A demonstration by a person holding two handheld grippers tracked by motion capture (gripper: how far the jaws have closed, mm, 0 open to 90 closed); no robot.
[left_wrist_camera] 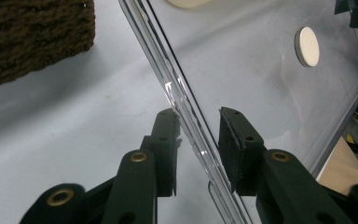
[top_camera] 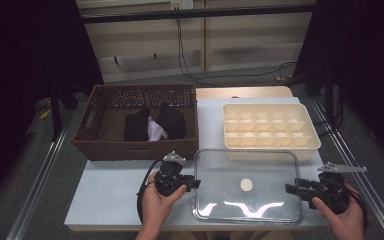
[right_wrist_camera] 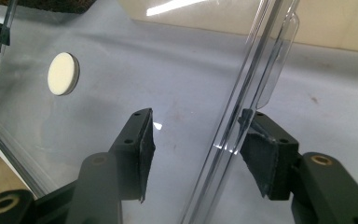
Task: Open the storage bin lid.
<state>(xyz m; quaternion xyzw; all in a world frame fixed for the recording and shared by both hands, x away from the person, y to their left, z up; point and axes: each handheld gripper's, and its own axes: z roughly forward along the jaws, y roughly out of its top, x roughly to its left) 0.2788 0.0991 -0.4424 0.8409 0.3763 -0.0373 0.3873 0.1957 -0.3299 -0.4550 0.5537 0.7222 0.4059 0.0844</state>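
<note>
Lid, clear plastic, lies flat at lower centre of the high view, long axis running left to right, a pale disc at its middle. We see our left gripper spread astride its left edge and our right gripper spread astride its right edge, pads not pressing. Around it: pale table, wicker basket, cream tray, grey floor beyond.

Dim, dark-edged room; overhead light glares on the clear lid; slightly soft.
</note>
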